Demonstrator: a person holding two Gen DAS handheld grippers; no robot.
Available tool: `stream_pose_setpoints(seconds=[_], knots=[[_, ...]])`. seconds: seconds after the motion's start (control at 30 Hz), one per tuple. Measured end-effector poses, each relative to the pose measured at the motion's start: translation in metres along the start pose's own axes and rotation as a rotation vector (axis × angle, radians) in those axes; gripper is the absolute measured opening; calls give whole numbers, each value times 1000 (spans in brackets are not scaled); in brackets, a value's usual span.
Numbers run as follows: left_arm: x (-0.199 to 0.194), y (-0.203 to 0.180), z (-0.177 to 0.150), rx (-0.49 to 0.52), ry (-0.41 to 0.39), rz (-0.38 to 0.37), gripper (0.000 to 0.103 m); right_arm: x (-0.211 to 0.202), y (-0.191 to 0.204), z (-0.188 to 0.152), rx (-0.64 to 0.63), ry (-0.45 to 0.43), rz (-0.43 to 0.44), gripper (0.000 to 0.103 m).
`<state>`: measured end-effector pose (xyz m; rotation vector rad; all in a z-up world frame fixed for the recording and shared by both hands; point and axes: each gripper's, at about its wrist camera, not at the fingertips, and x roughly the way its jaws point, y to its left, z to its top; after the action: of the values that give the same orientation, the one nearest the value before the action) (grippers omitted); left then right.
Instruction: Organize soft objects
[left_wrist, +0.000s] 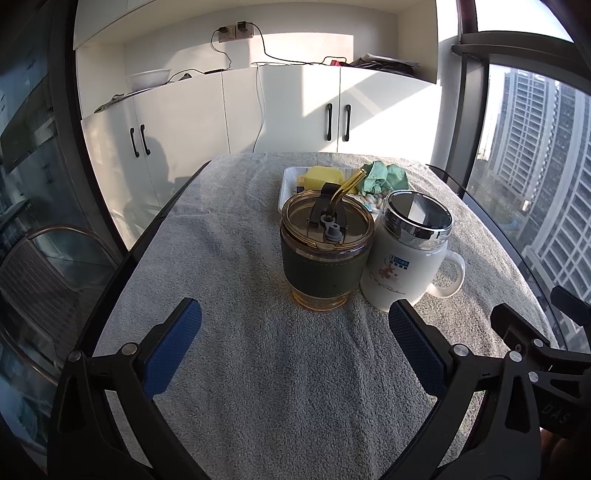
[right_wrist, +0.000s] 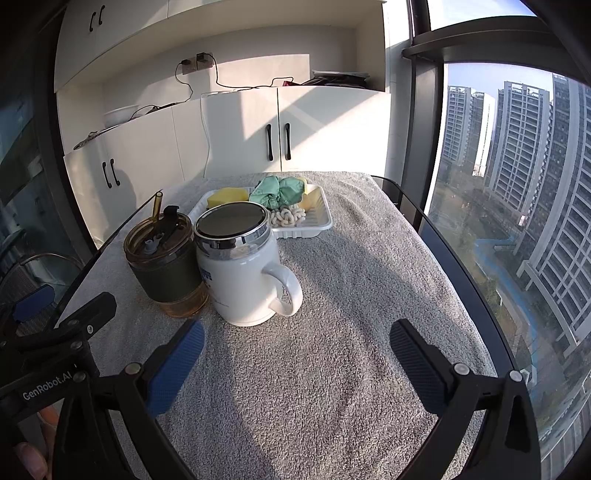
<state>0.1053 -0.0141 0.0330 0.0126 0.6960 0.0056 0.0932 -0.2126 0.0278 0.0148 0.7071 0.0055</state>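
Across the middle of both views lies a grey towel (left_wrist: 258, 369) spread over a glass-edged table, and the soft things sit at its far end, gathered in a white tray (right_wrist: 314, 226). From the right wrist view the tray holds a crumpled green cloth (right_wrist: 280, 192) at its centre, a yellow sponge (right_wrist: 227, 196) at its left end, a white knotted rope (right_wrist: 288, 218) toward its near edge, and a second pale yellow piece (right_wrist: 313, 199) at the right, possibly another sponge, though it is mostly hidden. In the left wrist view the same tray (left_wrist: 286, 184) appears at upper centre, partly blocked by two drinking vessels that stand just in front of it. These are an amber tumbler (left_wrist: 325, 258) with a dark sleeve, a lid and a bent straw, and a white mug (left_wrist: 406, 266) with a shiny mirrored lid, side by side and about touching; the mug's handle points to the right of the frame. At the bottom of the left wrist view the left gripper (left_wrist: 295, 321) hangs above bare towel with its blue-padded jaws spread wide and nothing between them. Likewise the right gripper (right_wrist: 297, 341) is released, jaws apart over empty cloth, near the mug's base. White cabinets (right_wrist: 240, 129) fill the background, and tall buildings (right_wrist: 535, 166) show through the window at right.
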Motion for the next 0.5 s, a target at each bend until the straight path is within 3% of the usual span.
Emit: stream_pose_setpoints(seconds=[0.5], knots=[[0,-1,-1,-2,-3,0,103,1,-1,-2,-10,2,8,103]])
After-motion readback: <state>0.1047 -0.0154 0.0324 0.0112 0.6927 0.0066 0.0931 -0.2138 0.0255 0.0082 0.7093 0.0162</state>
